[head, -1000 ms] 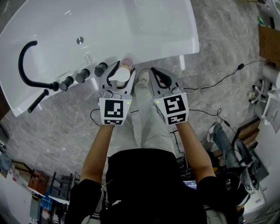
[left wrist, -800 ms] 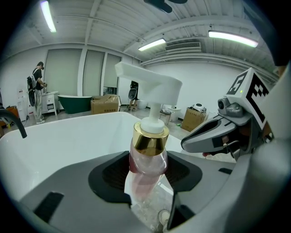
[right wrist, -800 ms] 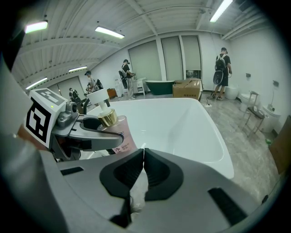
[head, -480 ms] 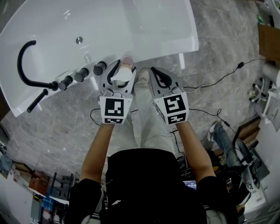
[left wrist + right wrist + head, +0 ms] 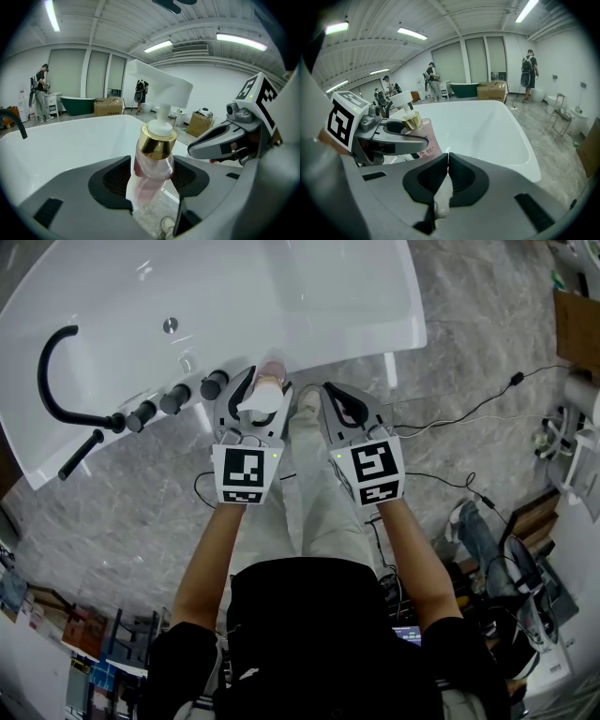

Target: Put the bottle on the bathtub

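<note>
the bottle (image 5: 153, 161) is upright between the fingers of the left gripper (image 5: 265, 383), which grip its pink body below the gold collar. it hangs at the near edge of the bathtub (image 5: 356, 338), just right of the black tap knobs (image 5: 178, 399). floor shows under it in the left gripper view, so it looks not yet set down. the right gripper (image 5: 447, 157) hovers beside it, fingers closed on nothing. the carrying seems nearly done. left to do: move it over the rim, lower it, release.
</note>
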The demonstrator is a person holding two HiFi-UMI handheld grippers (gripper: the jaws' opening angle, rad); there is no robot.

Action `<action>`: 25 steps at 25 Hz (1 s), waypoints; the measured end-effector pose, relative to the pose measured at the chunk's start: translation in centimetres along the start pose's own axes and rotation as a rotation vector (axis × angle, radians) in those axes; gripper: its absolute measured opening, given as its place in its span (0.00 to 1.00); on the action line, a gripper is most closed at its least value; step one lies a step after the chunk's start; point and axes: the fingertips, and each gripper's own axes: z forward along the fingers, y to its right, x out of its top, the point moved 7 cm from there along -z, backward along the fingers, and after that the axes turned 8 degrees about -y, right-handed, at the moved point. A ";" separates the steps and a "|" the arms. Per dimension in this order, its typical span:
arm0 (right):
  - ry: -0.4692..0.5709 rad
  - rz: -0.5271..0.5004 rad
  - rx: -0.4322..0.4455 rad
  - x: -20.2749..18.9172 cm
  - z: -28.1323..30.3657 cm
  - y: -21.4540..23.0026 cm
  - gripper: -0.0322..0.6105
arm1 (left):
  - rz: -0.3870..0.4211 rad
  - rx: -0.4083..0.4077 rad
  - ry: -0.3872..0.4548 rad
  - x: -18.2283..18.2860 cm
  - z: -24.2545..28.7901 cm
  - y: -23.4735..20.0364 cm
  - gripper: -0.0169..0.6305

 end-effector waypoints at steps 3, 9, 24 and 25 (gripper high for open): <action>0.000 -0.001 0.001 0.0 0.0 0.0 0.09 | 0.008 0.000 -0.001 0.0 0.0 0.0 0.40; 0.001 -0.008 -0.004 0.5 -0.4 0.0 0.09 | 0.020 0.001 -0.013 0.2 -0.2 0.0 0.41; 0.049 -0.057 -0.022 4.6 -3.6 -0.8 0.09 | -0.005 -0.028 -0.077 0.8 -3.1 0.4 0.41; 0.052 -0.059 -0.025 4.9 -3.9 -0.9 0.09 | -0.003 -0.029 -0.082 0.9 -3.5 0.4 0.41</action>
